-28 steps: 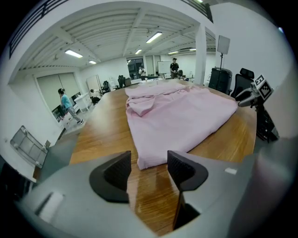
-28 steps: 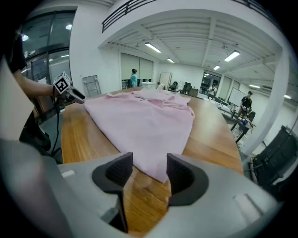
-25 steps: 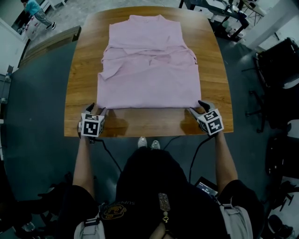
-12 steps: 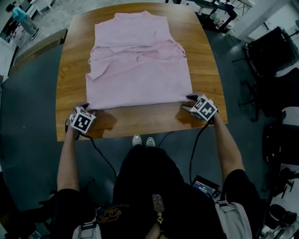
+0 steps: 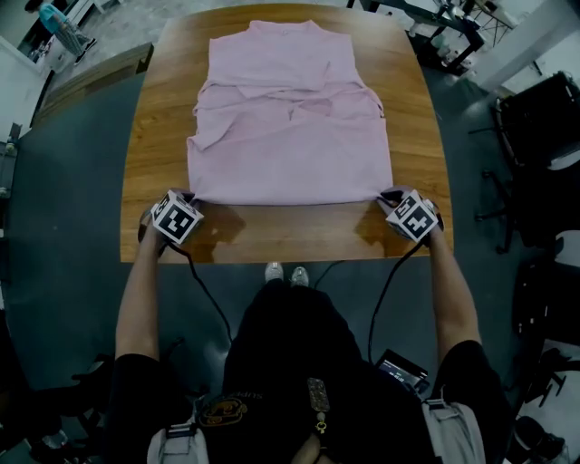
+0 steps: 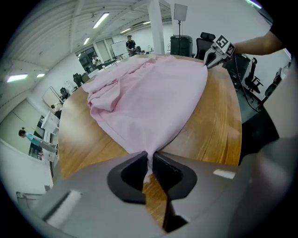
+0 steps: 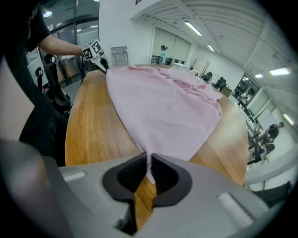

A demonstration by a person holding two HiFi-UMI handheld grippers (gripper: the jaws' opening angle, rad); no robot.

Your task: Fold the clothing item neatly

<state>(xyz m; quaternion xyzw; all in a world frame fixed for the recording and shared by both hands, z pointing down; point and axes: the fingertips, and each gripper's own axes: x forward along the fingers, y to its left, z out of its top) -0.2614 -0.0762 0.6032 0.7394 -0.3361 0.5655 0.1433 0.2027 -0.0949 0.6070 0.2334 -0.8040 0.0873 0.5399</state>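
Note:
A pink sleeveless top lies spread on the wooden table, collar at the far end and hem toward me, with its middle rumpled. My left gripper sits at the hem's near left corner; its jaws have just been closing, and in the left gripper view they pinch the pink top by that corner. My right gripper is at the near right corner; its jaws have also just closed, and in the right gripper view the pink top's corner is nipped between them.
The table's near edge runs just behind both grippers, with my legs and cables below it. Office chairs and desks stand on the dark floor to the right; a person walks at the far left.
Both grippers moved in onto the hem's two near corners and closed on the cloth. Their marker cubes have rolled. The top itself lies as before.

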